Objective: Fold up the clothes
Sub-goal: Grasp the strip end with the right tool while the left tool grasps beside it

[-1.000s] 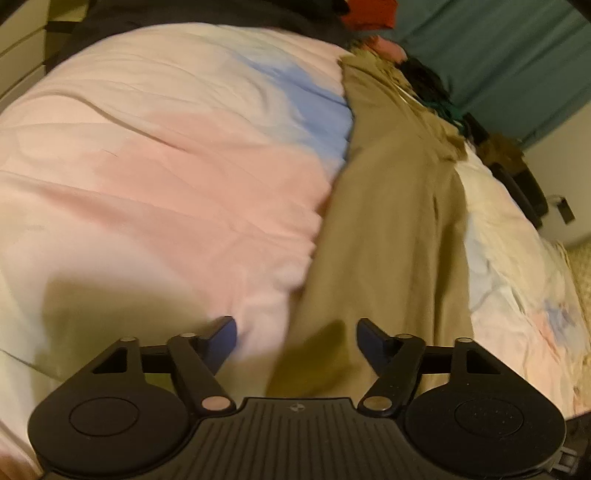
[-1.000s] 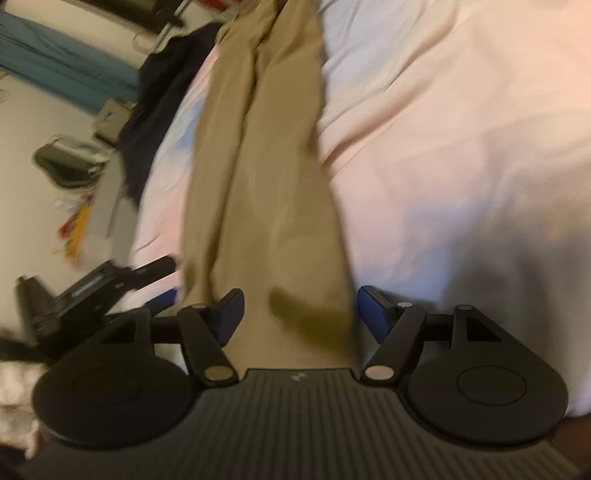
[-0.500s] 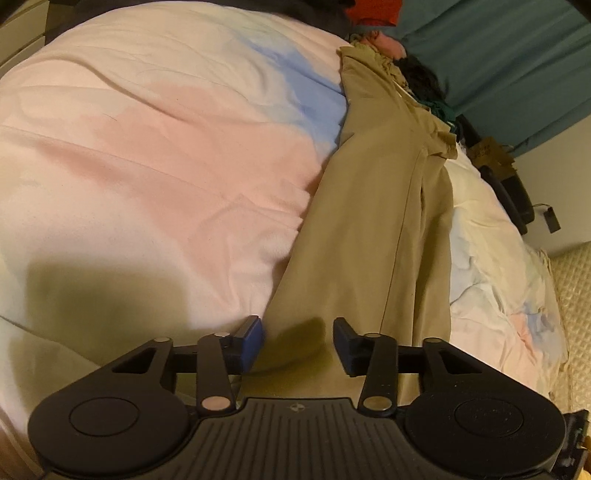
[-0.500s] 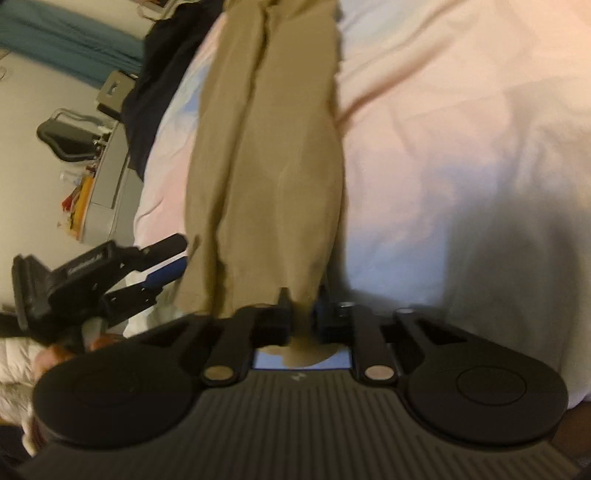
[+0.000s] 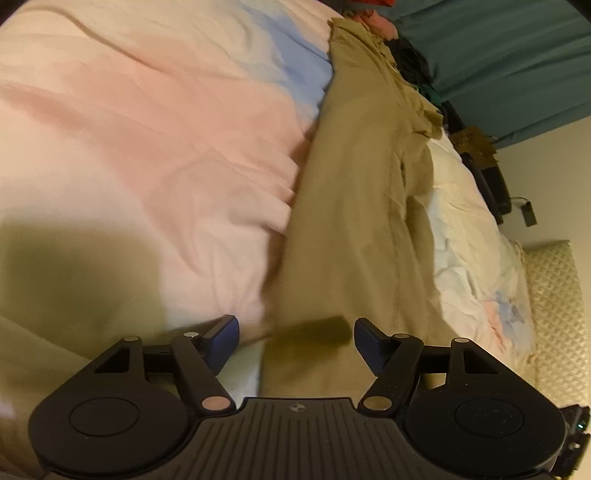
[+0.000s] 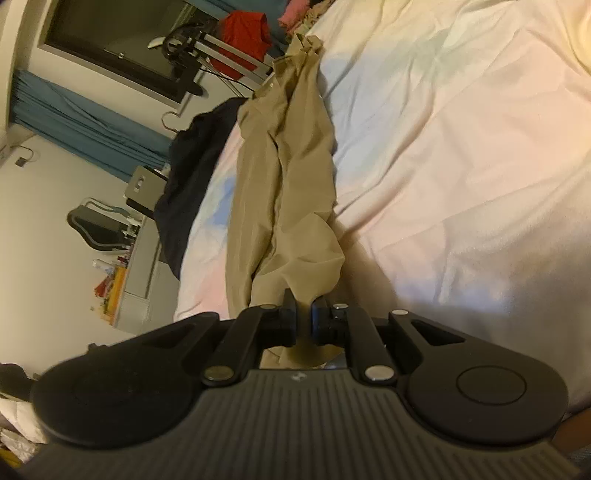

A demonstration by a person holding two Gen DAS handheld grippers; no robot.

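A bed (image 5: 155,155) fills most of both views, covered by a rumpled quilt (image 6: 461,155) in washes of pink, pale blue and cream. Along it lie the tan trousers (image 5: 354,206), stretched lengthwise with the waistband bunched at the far end, near a heap of dark and pink clothes at the edge of the bed. In the right wrist view the same trousers (image 6: 291,192) run away from the camera, the two legs lying side by side with a deep crease between them, and the near end is lifted off the quilt and gathered into a wrinkled bunch.

Beyond the bed hangs a teal curtain (image 5: 509,62). A dark garment (image 6: 188,177) drapes over the far side of the mattress, and a red garment (image 6: 245,31) hangs on a rack behind it.

The right gripper (image 6: 303,321) is clenched on the near end of the trousers, the cloth pinched between its two fingers and spilling out below them. The left gripper (image 5: 295,334) is released, its blue-padded fingers (image 5: 221,338) spread wide over the near part of the trouser leg; the view there is blurred, so it seems to hover just above the cloth rather than touch it.
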